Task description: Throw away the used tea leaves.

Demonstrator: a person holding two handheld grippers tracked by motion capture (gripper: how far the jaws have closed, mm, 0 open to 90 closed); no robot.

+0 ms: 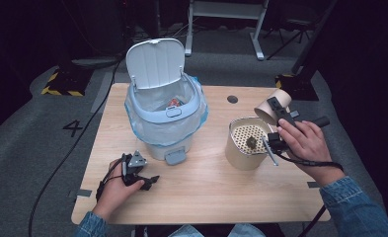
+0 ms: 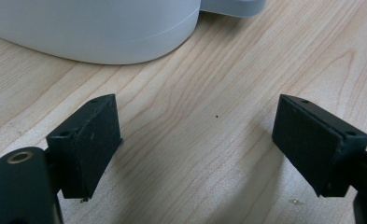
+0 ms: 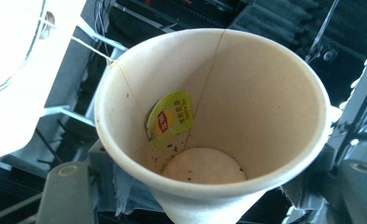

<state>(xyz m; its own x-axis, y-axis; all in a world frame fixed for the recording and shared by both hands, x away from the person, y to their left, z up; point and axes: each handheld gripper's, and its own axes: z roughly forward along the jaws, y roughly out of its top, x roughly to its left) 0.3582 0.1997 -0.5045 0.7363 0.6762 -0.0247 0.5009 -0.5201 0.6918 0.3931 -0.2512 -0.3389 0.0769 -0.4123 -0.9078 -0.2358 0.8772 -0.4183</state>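
Above the strainer pot [image 1: 246, 143], right gripper [image 1: 275, 109] clamps a paper cup [image 3: 214, 121]; left gripper [image 2: 195, 144] gapes, empty

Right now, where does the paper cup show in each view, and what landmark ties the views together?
High view: the paper cup lies tipped on its side at right, held in the right gripper above the beige strainer container.
Left gripper view: not in it.
Right gripper view: centre, mouth toward the camera, tea tag stuck inside.
Shared landmark: the white bin.
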